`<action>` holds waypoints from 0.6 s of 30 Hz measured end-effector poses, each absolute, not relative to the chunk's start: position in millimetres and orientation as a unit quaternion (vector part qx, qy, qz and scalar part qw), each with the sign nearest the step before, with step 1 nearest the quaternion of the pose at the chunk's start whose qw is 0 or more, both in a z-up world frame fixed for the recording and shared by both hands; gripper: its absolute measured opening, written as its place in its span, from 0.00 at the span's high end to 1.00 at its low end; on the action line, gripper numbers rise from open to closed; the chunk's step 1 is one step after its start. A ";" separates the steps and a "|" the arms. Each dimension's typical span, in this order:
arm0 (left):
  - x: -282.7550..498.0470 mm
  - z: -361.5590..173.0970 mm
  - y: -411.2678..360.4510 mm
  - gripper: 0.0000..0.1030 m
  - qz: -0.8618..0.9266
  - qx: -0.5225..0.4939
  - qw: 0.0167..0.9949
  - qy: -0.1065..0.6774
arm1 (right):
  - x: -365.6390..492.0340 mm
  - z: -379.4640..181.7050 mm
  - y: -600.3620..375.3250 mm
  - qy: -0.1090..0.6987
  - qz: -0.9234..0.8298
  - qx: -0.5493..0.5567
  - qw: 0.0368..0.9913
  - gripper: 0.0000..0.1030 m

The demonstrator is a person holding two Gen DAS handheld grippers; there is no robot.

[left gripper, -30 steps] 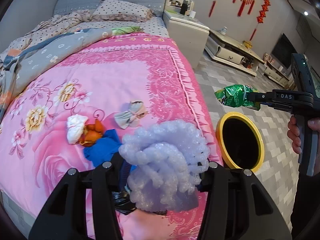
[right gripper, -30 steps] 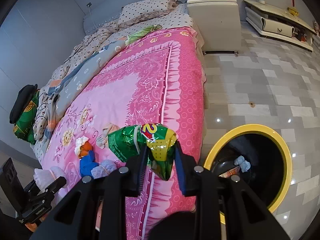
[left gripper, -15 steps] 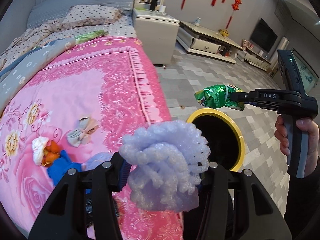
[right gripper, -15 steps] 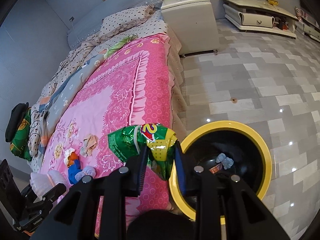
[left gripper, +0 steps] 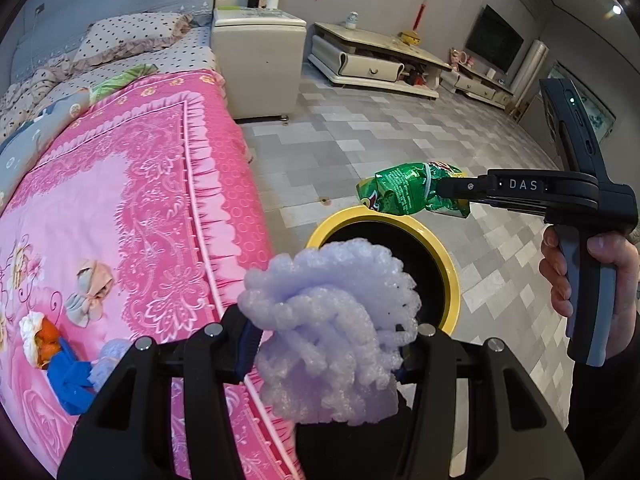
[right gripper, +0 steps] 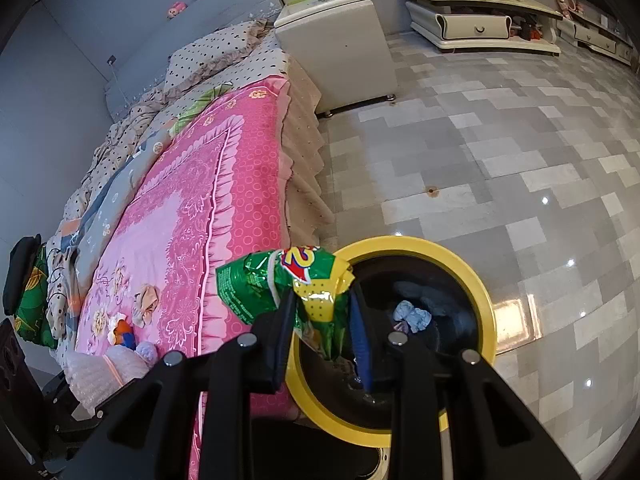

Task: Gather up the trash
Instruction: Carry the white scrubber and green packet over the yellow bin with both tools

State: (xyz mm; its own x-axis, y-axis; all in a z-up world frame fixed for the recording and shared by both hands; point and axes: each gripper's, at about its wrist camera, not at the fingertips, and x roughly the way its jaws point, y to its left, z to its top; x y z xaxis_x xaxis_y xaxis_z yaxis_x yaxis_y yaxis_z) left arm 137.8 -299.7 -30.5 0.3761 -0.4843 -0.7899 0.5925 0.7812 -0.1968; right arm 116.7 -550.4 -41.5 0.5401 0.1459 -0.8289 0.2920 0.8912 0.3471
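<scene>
The green snack bag (left gripper: 408, 194) in my right gripper (right gripper: 320, 320) lies with its long axis sideways, and its free end points left toward the bed (left gripper: 132, 200). It hangs just above the far rim of the yellow trash bin (left gripper: 450, 268). My right jaws are closed on its crumpled yellow end. My left gripper (left gripper: 332, 344) has its jaws wide apart, yet they clamp a big wad of lilac foam wrap (left gripper: 332, 320), which bulges upward and forward over the near side of the bin. The bin stands on the tiled floor (left gripper: 360, 128), just beside the right edge of the bed. To the right and far side of the bin the floor gives open room. On the bed, at left, lie a blue rag (left gripper: 70, 380) and orange peel (left gripper: 46, 340).
</scene>
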 end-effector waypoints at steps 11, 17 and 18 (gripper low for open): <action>142.9 -64.8 -351.4 0.53 -0.345 0.076 0.805 0.477 | 116.7 -69.6 -577.8 0.494 -0.058 0.247 0.832 0.76; 144.9 -83.1 -376.6 0.53 -0.355 0.085 0.796 0.483 | 120.4 -84.9 -584.0 0.503 -0.065 0.251 0.825 0.76; 145.6 -86.2 -380.6 0.52 -0.356 0.086 0.795 0.484 | 121.4 -86.8 -585.3 0.503 -0.067 0.250 0.824 0.76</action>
State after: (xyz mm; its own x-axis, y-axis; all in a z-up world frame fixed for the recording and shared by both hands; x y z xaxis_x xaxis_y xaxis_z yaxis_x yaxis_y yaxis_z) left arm 145.6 -380.6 -86.2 0.2786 -0.4834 -0.8299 0.6492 0.7316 -0.2081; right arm 121.4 -585.2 -86.8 0.4842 0.1415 -0.8634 0.3628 0.8655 0.3453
